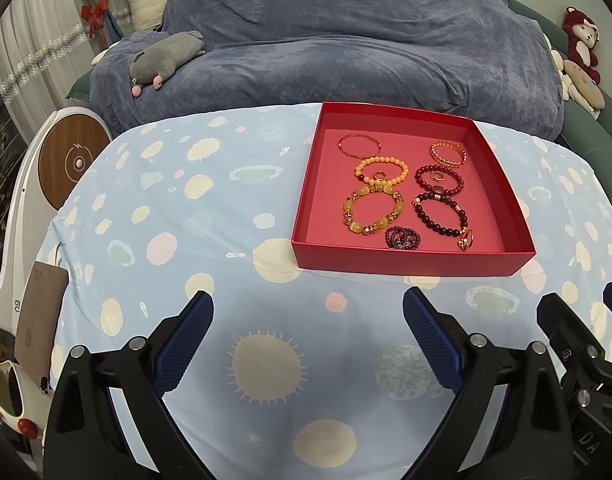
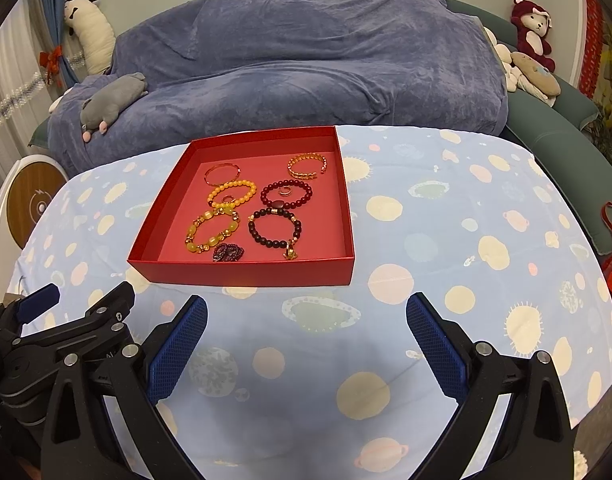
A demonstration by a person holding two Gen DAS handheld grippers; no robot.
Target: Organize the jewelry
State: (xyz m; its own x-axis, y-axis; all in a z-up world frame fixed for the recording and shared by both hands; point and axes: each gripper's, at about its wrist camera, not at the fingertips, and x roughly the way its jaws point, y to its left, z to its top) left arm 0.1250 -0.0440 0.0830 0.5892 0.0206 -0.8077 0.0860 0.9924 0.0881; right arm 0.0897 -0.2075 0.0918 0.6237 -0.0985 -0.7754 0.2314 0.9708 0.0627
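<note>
We hold both grippers low over the tablecloth (image 1: 154, 208), side by side and short of the red box (image 1: 415, 265), so each camera keeps the whole box in sight. The left gripper (image 1: 307, 334) has its jaws spread wide with nothing between them, only the patterned cloth; the right gripper (image 2: 306, 336) is the same — wide open and empty.

All the jewelry we can see already lies inside the box, none on the cloth around it. It sits in two rough columns: a thin bangle (image 2: 222, 173) and a gold cuff (image 2: 307, 166) at the far side, then an orange bead bracelet (image 2: 232, 196) and a dark red bead bracelet (image 2: 286, 196), each with a small ring lying inside its loop, and nearer to us a yellow bracelet (image 2: 212, 231) and a black bead bracelet (image 2: 274, 228). By the near wall lie a bunched dark bead string (image 2: 228, 253) and gold rings (image 2: 290, 252), which touch the black bracelet.

We judge the sorting nearly or wholly done: pieces are paired by colour and kept apart, so they won't tangle. The bunched string and the rings look least settled — if anything needs a further move, it is these.
</note>
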